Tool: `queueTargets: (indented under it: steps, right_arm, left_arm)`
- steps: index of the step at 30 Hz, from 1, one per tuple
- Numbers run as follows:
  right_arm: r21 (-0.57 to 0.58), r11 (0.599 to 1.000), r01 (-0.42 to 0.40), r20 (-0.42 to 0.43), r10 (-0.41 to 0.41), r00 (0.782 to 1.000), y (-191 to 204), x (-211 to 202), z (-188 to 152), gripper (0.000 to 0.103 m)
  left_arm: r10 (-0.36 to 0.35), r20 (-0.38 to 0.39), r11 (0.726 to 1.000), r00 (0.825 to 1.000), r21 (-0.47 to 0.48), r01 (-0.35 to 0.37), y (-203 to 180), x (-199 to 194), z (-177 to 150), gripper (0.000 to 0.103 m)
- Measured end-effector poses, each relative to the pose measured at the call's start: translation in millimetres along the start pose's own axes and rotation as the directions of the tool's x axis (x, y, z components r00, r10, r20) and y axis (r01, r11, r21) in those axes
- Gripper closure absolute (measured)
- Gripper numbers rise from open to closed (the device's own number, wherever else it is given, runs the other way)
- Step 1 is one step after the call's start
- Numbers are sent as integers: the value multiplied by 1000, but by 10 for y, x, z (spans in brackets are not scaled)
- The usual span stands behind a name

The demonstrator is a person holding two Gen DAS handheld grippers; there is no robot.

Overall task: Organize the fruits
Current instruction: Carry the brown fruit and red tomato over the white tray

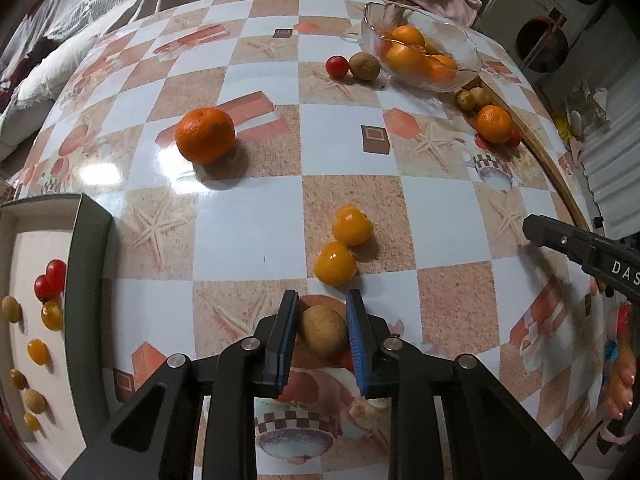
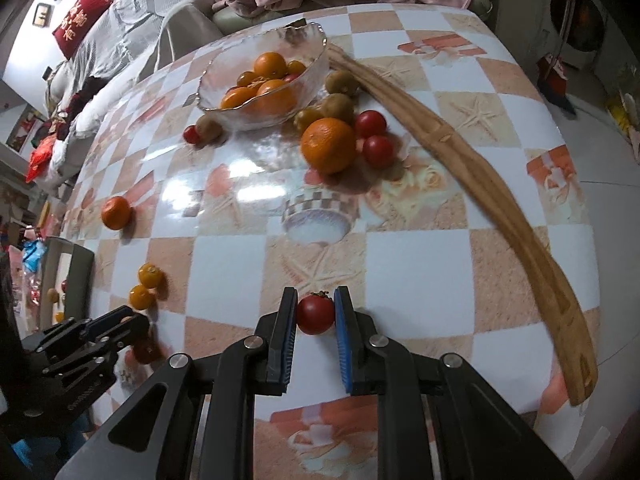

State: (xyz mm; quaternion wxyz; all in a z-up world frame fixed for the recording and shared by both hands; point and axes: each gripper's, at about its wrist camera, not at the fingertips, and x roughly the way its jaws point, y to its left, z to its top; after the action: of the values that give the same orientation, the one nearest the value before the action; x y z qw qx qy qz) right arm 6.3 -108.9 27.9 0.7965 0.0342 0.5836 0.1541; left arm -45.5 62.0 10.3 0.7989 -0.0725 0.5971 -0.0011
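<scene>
My left gripper (image 1: 322, 305) is shut on a small tan round fruit (image 1: 322, 330) just above the checkered table. My right gripper (image 2: 316, 300) is shut on a red cherry tomato (image 2: 315, 314). Two yellow tomatoes (image 1: 343, 245) lie just ahead of the left gripper, and an orange (image 1: 205, 135) sits further back left. A glass bowl (image 1: 464, 46) holds oranges at the back right. A white tray (image 1: 40, 248) with a dark rim at the left holds several small red, yellow and tan fruits. The left gripper also shows in the right wrist view (image 2: 120, 320).
In the right wrist view an orange (image 2: 329, 145), two red tomatoes (image 2: 374, 138) and green-brown fruits (image 2: 340, 94) sit beside the bowl (image 2: 224, 76). A long wooden stick (image 2: 472, 168) lies along the table's right side. A sofa with cloths is behind.
</scene>
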Motion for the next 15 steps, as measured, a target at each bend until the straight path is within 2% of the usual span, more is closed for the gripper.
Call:
queueTargets:
  steps: [7, 15]
  right_arm:
    - [-15, 1000, -20, 5, 20, 1000, 149, -70, -26, 83]
    - [-42, 999, -32, 8, 33, 999, 489, -140, -111, 83]
  left_arm:
    - [-21, 8, 1000, 1000, -11, 21, 88, -89, -97, 77]
    - [-45, 43, 999, 998, -11, 46, 286, -325, -182, 77]
